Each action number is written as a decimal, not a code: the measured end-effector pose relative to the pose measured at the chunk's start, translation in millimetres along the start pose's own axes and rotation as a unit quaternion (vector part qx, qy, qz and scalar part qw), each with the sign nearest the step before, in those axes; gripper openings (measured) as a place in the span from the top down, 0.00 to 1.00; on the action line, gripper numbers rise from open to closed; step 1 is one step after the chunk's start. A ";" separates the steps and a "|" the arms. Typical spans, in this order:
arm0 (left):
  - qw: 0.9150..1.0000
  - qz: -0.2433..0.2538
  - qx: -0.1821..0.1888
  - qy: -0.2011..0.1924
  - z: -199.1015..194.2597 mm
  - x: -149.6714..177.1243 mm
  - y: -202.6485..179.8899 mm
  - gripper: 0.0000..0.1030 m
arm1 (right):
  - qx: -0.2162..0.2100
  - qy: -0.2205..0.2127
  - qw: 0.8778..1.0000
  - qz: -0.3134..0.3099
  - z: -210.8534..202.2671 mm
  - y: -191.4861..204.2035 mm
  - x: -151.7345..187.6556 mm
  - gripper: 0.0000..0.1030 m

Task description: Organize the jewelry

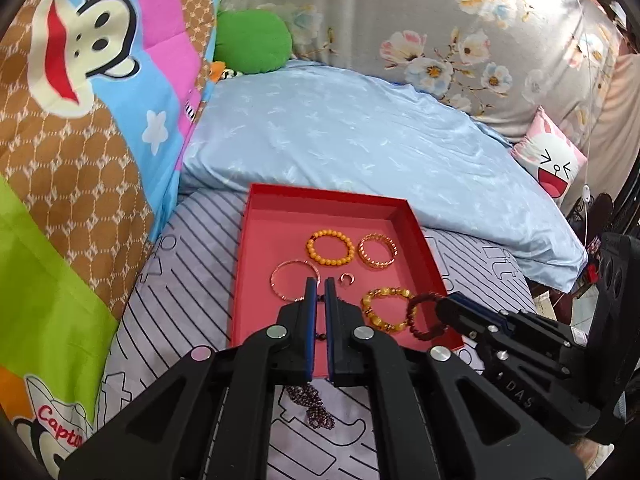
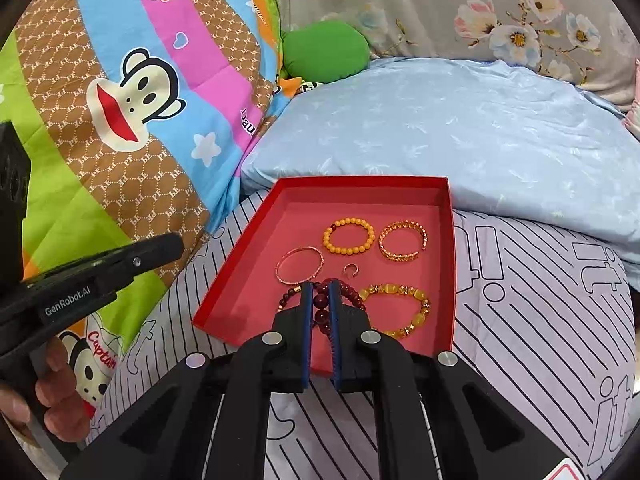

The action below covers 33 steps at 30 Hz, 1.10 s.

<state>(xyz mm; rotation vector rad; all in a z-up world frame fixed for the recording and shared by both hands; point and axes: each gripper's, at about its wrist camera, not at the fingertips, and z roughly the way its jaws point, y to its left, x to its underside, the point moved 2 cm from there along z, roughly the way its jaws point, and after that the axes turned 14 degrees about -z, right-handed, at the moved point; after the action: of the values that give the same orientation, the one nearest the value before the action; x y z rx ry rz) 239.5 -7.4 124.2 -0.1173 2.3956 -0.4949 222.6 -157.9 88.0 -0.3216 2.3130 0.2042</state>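
Note:
A red tray [image 1: 256,240] [image 2: 248,248] lies on the striped bedsheet. In it are an orange bead bracelet [image 1: 330,247] [image 2: 349,236], a gold cuff [image 1: 377,251] [image 2: 403,241], a thin pink bangle [image 1: 288,280] [image 2: 298,265], a small ring [image 1: 345,279] [image 2: 350,270] and a yellow bead bracelet [image 1: 386,312] [image 2: 400,312]. My right gripper [image 2: 320,286] [image 1: 444,300] is shut on a dark red bead bracelet [image 2: 320,304] [image 1: 420,318] over the tray's near part. My left gripper [image 1: 319,282] is shut on a dark purple bead strand [image 1: 314,400] that hangs below it.
A light blue pillow [image 1: 340,132] [image 2: 460,128] lies just behind the tray. A cartoon monkey quilt [image 1: 80,120] [image 2: 120,120] rises on the left. A green plush [image 1: 250,42] and a floral quilt [image 1: 440,20] are at the back. A pink rabbit cushion [image 1: 552,160] sits on the right.

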 end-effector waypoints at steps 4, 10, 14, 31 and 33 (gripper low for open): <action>0.999 -0.030 -0.019 0.031 9.9 26.9 21.8 0.61 | -0.002 0.011 1.000 0.011 3.0 -3.5 13.3 0.93; 0.994 -0.060 -0.041 0.082 32.2 81.7 36.2 0.52 | 0.003 0.018 1.000 0.016 -0.9 -2.6 28.7 0.93; 0.992 -0.058 -0.050 0.103 57.1 99.7 29.8 0.52 | 0.004 0.016 1.000 0.019 -3.2 -3.5 30.4 0.93; 0.992 -0.051 -0.032 0.108 61.2 95.3 28.5 0.90 | 0.002 0.007 1.000 0.022 -7.9 -7.0 25.2 0.93; 0.993 -0.045 -0.026 0.104 50.2 90.5 26.9 0.90 | 0.001 0.005 1.000 0.022 -8.8 -7.4 24.1 0.93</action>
<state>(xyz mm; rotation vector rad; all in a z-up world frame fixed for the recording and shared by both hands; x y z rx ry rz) 203.7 -17.8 23.9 -0.2078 2.6174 -0.5077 202.7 -171.2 76.1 -0.2711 2.3308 0.2218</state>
